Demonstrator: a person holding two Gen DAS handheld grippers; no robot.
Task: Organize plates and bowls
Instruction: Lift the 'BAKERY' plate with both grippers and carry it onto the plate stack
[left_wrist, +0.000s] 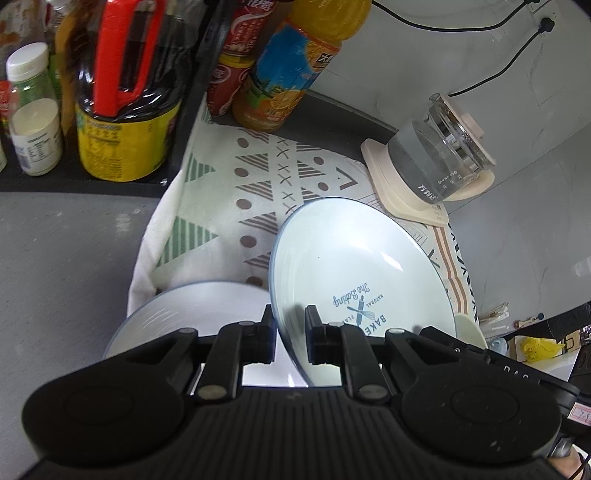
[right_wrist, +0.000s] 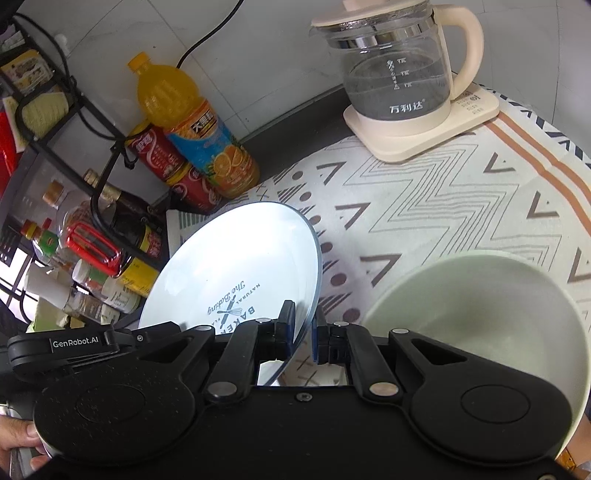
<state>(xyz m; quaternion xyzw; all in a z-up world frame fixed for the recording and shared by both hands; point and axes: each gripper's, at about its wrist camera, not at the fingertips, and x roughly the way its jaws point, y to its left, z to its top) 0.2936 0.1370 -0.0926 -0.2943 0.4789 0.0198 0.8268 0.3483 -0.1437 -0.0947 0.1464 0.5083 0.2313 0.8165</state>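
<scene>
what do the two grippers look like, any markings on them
Both are matte black plastic with ribbed tops, round side housings and silver pivot pins. The left gripper shows partial white letters; the right gripper has blue-edged pads, and white GenRobot.AI lettering appears beside it.

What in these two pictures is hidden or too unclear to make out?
- Plate, left wrist view: the near rim is hidden behind the left tongs.
- Second plate, left view: its near half is covered by the tongs' body.
- Bowl, right wrist view: the near side is hidden by the right tongs.
- Rack bottles, right view: labels too small and blurred to read.
</scene>
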